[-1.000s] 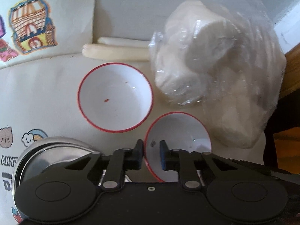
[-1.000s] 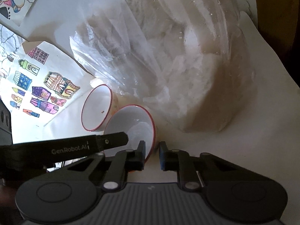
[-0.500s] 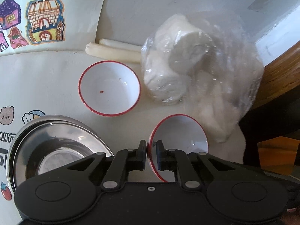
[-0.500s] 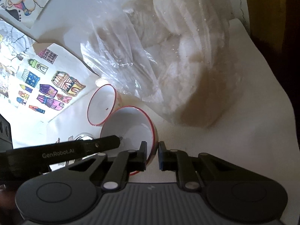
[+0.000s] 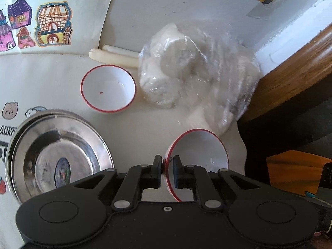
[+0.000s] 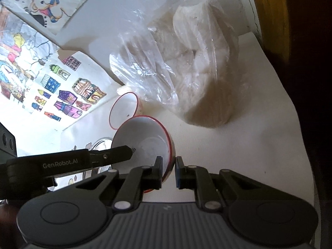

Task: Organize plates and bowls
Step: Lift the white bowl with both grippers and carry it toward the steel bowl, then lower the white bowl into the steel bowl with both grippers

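In the left claw (image 5: 167, 166), clenched tight: the rim of a white red-edged bowl (image 5: 199, 151), one finger inside the wall and one outside. Tilted steeply on edge, opening facing up and away from that claw. Hard by the right edge of the table (image 5: 145, 128), just in front of the plastic bag (image 5: 197, 72). Cannot tell whether its base touches the table.

In the right claw (image 6: 168, 166), likewise clenched: another stretch of the same rim, pinched between near-closed fingers, seen from the right wrist view. Held from two sides, then, with the left claw reaching in across the opening from the left.

Farther back toward the table's rear edge: a second bowl (image 5: 108, 88), same white with red edge, upright and flat on the table, a small red speck inside. Well apart from the held one. Just beside the bag, not clearly touching.

At the near left: a stack of steel plates (image 5: 91, 143), shiny, a round sticker in the middle of the top one.

Behind the second bowl, along the rear edge: two white sticks (image 5: 112, 57), lying side by side, one end hidden by the bag.

Beyond, propped at the back: coloured drawings of houses (image 5: 53, 23).
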A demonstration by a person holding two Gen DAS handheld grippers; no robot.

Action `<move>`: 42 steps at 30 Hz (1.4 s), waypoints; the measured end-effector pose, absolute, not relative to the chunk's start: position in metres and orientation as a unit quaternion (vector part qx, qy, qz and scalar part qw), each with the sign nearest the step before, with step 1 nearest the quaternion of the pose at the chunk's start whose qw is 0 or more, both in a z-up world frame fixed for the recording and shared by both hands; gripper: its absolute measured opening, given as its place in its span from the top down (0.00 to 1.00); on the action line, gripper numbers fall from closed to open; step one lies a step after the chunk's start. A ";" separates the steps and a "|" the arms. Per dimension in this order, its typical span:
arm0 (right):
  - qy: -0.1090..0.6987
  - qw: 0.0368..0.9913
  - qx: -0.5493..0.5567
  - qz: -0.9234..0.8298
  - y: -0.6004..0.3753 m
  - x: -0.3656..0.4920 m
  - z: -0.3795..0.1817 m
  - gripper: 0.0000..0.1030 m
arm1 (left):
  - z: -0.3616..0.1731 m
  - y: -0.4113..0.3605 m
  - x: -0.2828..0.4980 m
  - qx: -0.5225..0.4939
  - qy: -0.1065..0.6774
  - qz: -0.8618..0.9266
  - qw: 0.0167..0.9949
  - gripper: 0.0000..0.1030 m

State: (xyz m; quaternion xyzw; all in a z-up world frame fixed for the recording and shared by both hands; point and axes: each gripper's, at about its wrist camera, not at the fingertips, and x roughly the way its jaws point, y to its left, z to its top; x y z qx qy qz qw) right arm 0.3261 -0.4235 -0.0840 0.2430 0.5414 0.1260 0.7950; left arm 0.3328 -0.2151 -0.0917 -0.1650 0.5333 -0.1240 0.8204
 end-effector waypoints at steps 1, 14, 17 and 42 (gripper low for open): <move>0.542 0.795 0.242 0.128 -0.424 0.323 -0.082 0.87 | -0.090 -0.215 0.329 -0.165 0.533 -0.125 0.820 0.89; 0.560 0.786 0.209 0.156 -0.436 0.292 -0.068 0.87 | -0.086 -0.217 0.287 -0.197 0.546 -0.120 0.805 0.89; 0.566 0.783 0.203 0.161 -0.438 0.285 -0.068 0.87 | -0.089 -0.219 0.280 -0.199 0.554 -0.119 0.799 0.89; 0.627 0.736 0.163 0.195 -0.424 0.254 -0.086 0.87 | -0.121 -0.216 0.245 -0.191 0.630 -0.081 0.748 0.89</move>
